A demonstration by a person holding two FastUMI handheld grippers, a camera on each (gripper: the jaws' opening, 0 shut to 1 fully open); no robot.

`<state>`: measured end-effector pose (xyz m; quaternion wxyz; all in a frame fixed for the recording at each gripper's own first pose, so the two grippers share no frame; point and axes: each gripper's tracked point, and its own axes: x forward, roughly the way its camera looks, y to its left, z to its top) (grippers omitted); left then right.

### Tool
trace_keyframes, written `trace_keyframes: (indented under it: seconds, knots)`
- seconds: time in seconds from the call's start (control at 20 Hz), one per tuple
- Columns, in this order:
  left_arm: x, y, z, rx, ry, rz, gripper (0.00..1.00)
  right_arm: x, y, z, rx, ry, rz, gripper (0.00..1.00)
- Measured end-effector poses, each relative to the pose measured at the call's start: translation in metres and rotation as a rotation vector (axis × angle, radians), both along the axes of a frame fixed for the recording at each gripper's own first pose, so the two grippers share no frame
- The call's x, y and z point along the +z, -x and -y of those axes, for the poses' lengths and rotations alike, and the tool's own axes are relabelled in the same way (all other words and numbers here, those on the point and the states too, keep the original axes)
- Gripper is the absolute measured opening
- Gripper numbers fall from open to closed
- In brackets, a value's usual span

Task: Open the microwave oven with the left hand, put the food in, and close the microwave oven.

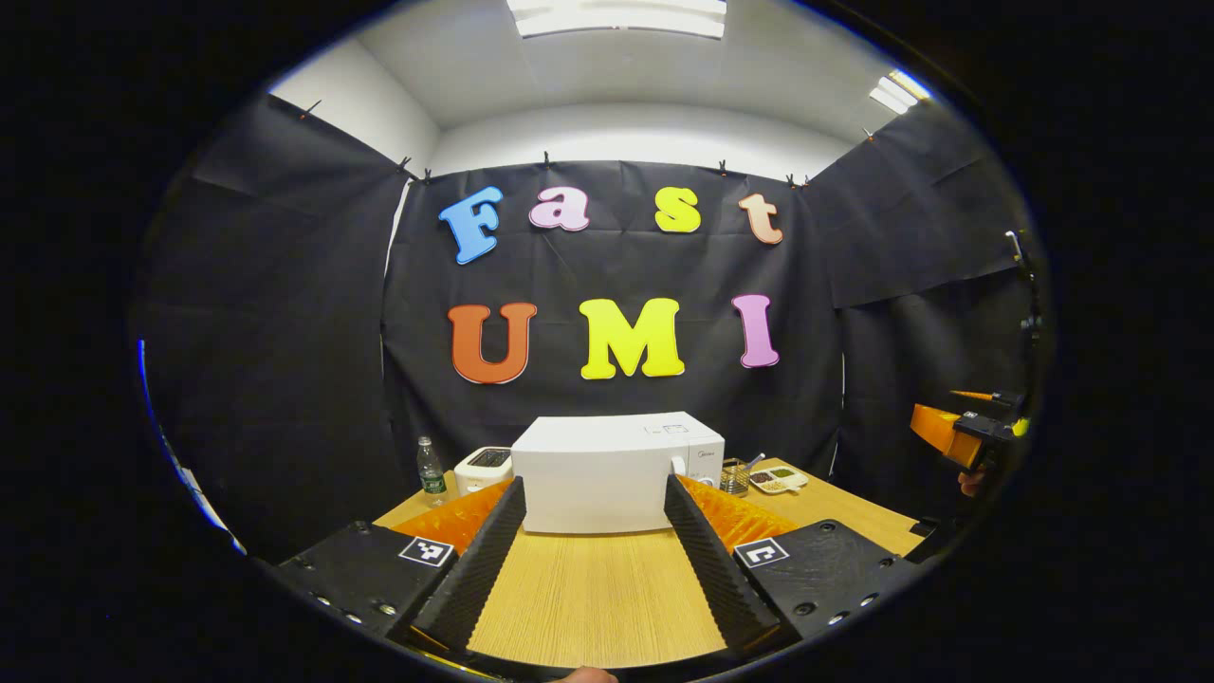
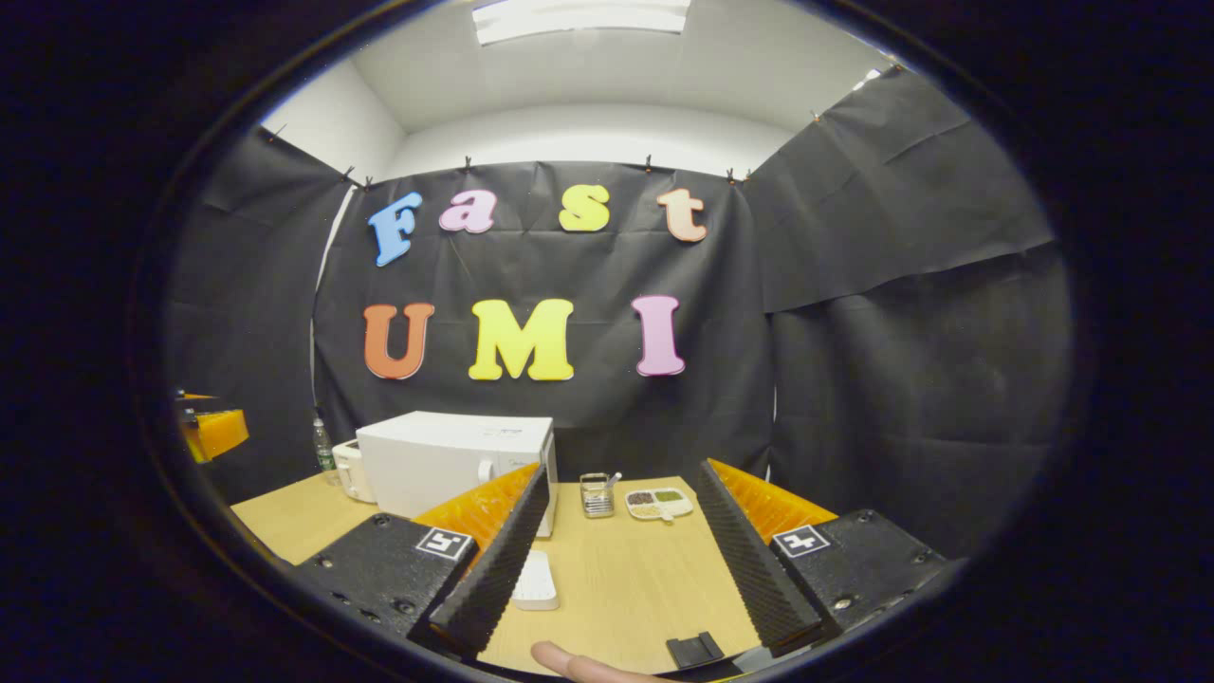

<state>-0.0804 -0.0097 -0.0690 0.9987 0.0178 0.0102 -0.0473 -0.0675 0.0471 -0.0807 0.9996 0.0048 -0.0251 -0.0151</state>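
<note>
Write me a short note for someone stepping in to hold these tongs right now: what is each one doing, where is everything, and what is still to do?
Left tongs: open, holding nothing, aimed at the white box-shaped microwave oven.
Right tongs: open, holding nothing, above the pale wooden table.
The microwave door is shut.
The food sits in a white divided tray right of the microwave, beside a small metal wire basket.
Done: nothing yet.
Left: open the door with the left tongs, put the tray in, close the door.

Microwave front — partly hidden, apparently — behind hand-held gripper finger.
</note>
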Motion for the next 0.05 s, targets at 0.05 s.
trace_keyframes:
  seconds: [0.05]
  knots:
    - [0.0014,0.0014,0.0002,-0.001,-0.009,0.002,0.92,0.0053,0.0009,0.0016,-0.003,-0.025,0.023,1.00]
